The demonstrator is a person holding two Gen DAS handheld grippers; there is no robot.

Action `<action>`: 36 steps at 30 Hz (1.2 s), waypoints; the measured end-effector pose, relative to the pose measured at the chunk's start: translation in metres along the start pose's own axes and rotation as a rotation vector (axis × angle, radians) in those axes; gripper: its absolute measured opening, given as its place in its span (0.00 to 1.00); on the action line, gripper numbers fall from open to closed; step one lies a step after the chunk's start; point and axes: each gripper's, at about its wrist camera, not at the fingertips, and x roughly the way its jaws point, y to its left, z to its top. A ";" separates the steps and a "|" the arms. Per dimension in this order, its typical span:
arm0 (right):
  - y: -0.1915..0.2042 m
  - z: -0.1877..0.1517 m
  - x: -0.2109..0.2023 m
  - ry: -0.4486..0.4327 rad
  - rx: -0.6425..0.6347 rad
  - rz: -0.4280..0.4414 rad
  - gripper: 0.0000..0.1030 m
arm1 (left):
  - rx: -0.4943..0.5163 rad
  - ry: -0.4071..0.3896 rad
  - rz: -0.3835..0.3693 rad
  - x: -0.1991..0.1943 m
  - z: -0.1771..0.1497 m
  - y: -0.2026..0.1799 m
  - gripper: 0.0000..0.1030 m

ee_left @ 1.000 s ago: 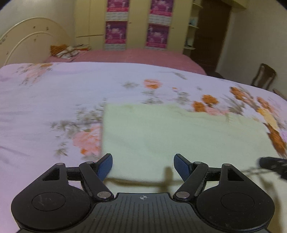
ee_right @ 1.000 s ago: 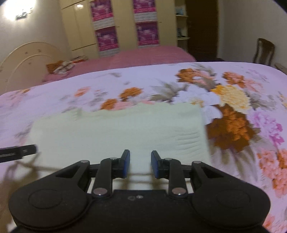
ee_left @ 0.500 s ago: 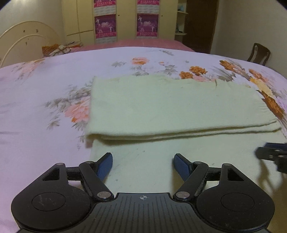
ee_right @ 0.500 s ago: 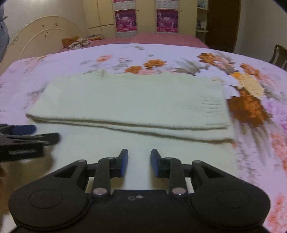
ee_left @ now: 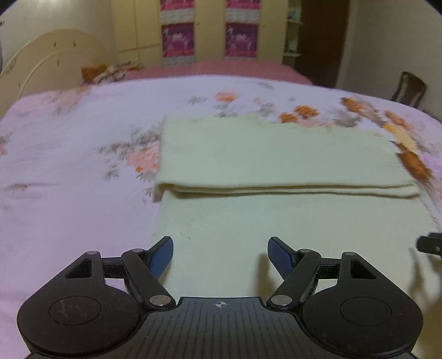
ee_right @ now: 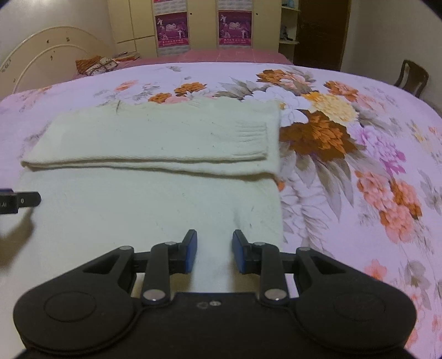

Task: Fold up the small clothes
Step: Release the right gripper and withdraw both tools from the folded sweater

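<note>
- The cream knit garment (ee_right: 154,193) lies flat on the floral bedspread (ee_right: 359,154). Its far part is doubled over into a thick band (ee_right: 154,140) whose folded edge runs across the cloth, while the near part lies as a single layer reaching back under both grippers.
- The left gripper (ee_left: 220,255) hangs over the near left part of the cloth, its blue pads spread wide with nothing between them.
- The right gripper (ee_right: 214,252) sits over the near right part, close to the garment's right edge, jaws narrowly parted and empty. Whether its tips touch the knit I cannot tell from this angle.
- Each gripper's tip shows at the edge of the other's view, so the two stand level, side by side over the near layer.
- The step in hand looks like taking up the near edge to carry it over the band. To do it well, pinch both near corners at matching depth, catching only the single layer.
- Lift evenly, keep the cloth lightly taut between the grippers, and lay the edge square on the band's far edge.
- The left view is blurred, so the left corner is best checked before closing.
- Beyond lie a pink bed (ee_right: 215,56), wardrobe (ee_right: 193,22) and chair (ee_right: 413,76).
</note>
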 end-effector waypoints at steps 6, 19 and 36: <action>0.036 -0.021 -0.032 -0.001 -0.075 0.170 0.29 | 0.021 0.032 -0.041 -0.022 -0.036 -0.029 0.73; 0.035 -0.058 -0.034 0.038 -0.176 0.153 0.29 | 0.008 0.062 0.013 -0.038 -0.075 -0.007 0.73; 0.056 -0.090 -0.089 -0.010 -0.021 0.134 0.34 | 0.064 0.051 -0.068 -0.083 -0.111 0.011 0.81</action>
